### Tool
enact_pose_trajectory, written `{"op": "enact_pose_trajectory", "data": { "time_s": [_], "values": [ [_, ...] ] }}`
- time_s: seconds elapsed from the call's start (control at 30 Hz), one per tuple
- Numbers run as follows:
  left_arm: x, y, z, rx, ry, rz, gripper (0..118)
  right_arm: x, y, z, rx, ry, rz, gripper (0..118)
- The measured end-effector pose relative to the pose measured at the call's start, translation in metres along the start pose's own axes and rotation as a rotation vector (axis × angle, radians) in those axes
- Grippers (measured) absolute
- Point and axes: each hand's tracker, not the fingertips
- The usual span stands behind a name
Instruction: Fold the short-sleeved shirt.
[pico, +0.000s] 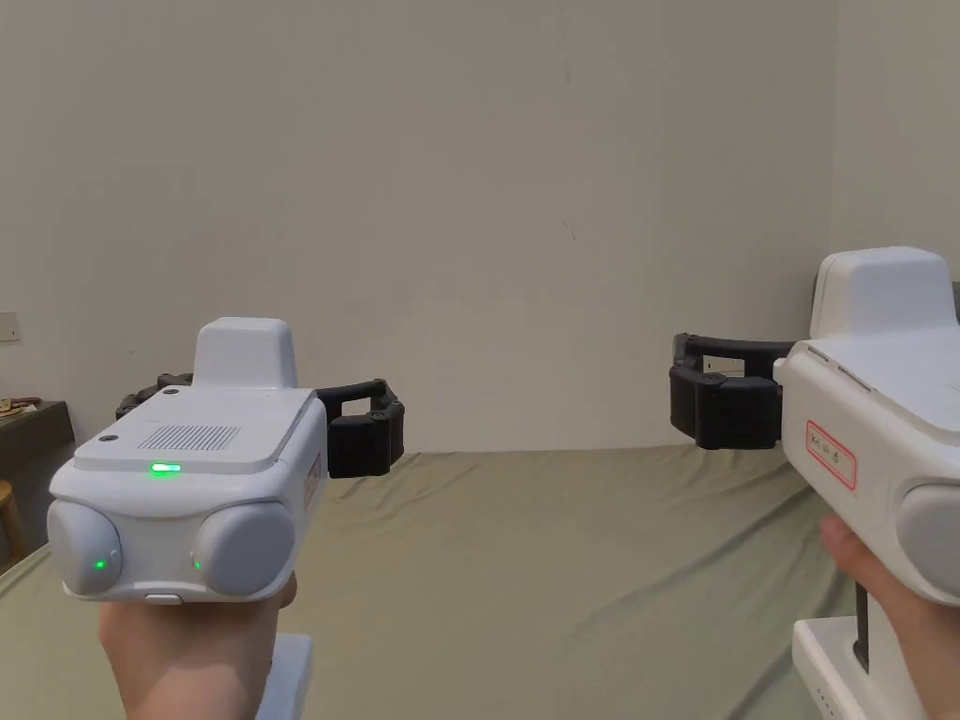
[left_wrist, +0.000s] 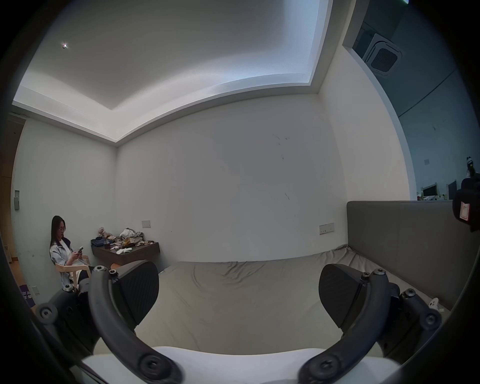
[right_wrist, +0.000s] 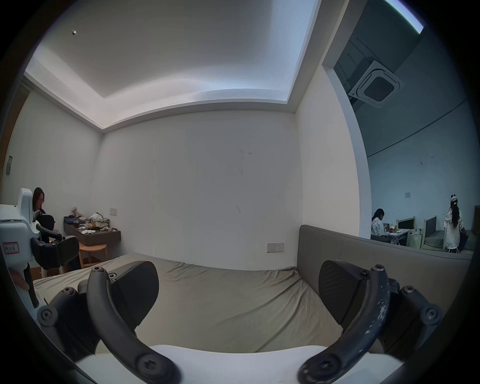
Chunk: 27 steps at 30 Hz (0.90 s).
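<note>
You are holding both grippers up in the air above a bed, well apart from each other, pointing toward a plain pale wall (pico: 487, 187). The left gripper (left_wrist: 238, 293) is sitting with its two black jaws spread wide, nothing between them. The right gripper (right_wrist: 238, 293) is likewise sitting with its jaws spread wide and empty. In the head view, your left hand (pico: 192, 647) is gripping the white body of the left gripper from below, a green light glowing on top, and your right hand (pico: 900, 600) is wrapping the handle of the right one. Beneath them an olive-grey sheet (pico: 562, 562) is lying wrinkled across the bed, with a grey headboard (right_wrist: 363, 259) running along its right side. I cannot tell where the short-sleeved shirt is. Off to the left a person (left_wrist: 65, 249) is sitting in a chair beside a dark shelf (left_wrist: 124, 253) piled with small items.
</note>
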Motion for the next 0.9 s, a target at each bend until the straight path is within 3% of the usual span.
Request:
{"op": "enact_pose_trajectory", "data": {
  "time_s": [0.2,0.33,0.4,0.5,0.6,0.7,0.73,0.8,0.87,0.9],
  "values": [
    [0.001,-0.009,-0.013,-0.031,-0.013,0.012,118,-0.003,-0.009,-0.016,-0.035,-0.005,0.019,118],
    [0.003,-0.041,-0.048,-0.154,-0.034,0.018,118,-0.005,-0.046,-0.057,-0.155,-0.026,0.027,118],
    [0.006,-0.076,-0.076,-0.24,-0.057,0.02,118,-0.006,-0.083,-0.089,-0.31,0.001,0.043,118],
    [0.021,-0.162,-0.124,-0.439,-0.092,0.027,118,-0.008,-0.179,-0.14,-0.515,0.007,0.022,118],
    [0.045,-0.271,-0.16,-0.68,-0.224,0.043,118,-0.011,-0.294,-0.163,-0.768,0.005,0.006,118],
    [0.075,-0.368,-0.168,-0.825,-0.224,-0.029,118,-0.015,-0.399,-0.167,-0.953,0.043,0.092,118],
    [0.083,-0.396,-0.167,-0.853,-0.225,-0.047,118,-0.014,-0.427,-0.163,-1.049,0.041,0.088,118],
    [0.095,-0.435,-0.166,-0.933,-0.191,-0.056,118,-0.006,-0.462,-0.158,-1.1,0.057,-0.016,118],
    [0.1,-0.47,-0.16,-1.011,-0.164,0.068,118,0.002,-0.483,-0.151,-1.072,0.021,-0.127,118],
    [0.102,-0.486,-0.154,-1.034,-0.144,0.112,118,0.003,-0.491,-0.15,-1.081,0.023,-0.116,118]
  ]
}}
